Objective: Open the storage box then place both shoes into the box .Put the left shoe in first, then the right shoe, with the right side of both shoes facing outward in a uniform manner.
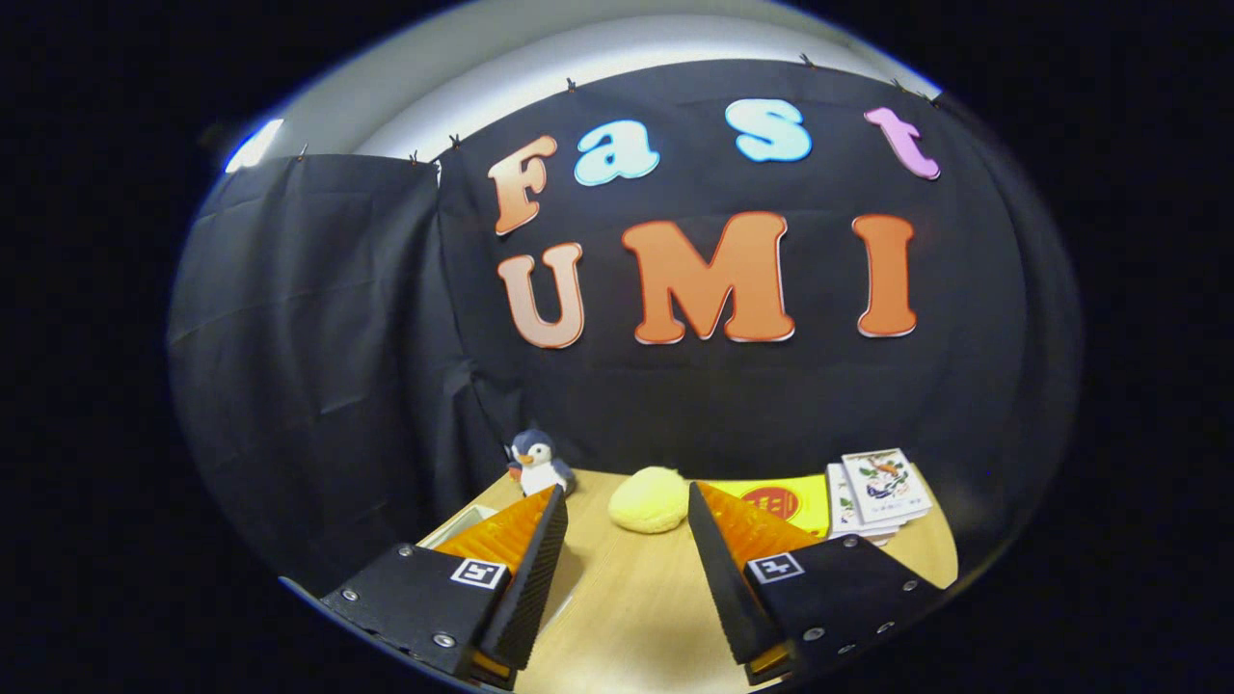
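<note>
The tool (627,540) is held level above a wooden table (636,607), its 2 fingers spread wide with nothing between them, likely ready to start. Beyond the fingers sit a yellow plush lump (649,499), a toy penguin (538,465) and cards (882,492). A pale box edge (461,525) peeks behind the left finger, possibly the storage box.

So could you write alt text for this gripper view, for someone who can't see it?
The gripper holds its two black-padded fingers open and empty above a wooden table. Beyond the fingertips sit a round yellow plush, a small penguin toy, a yellow sheet and a stack of illustrated cards, all before a black cloth wall.
</note>
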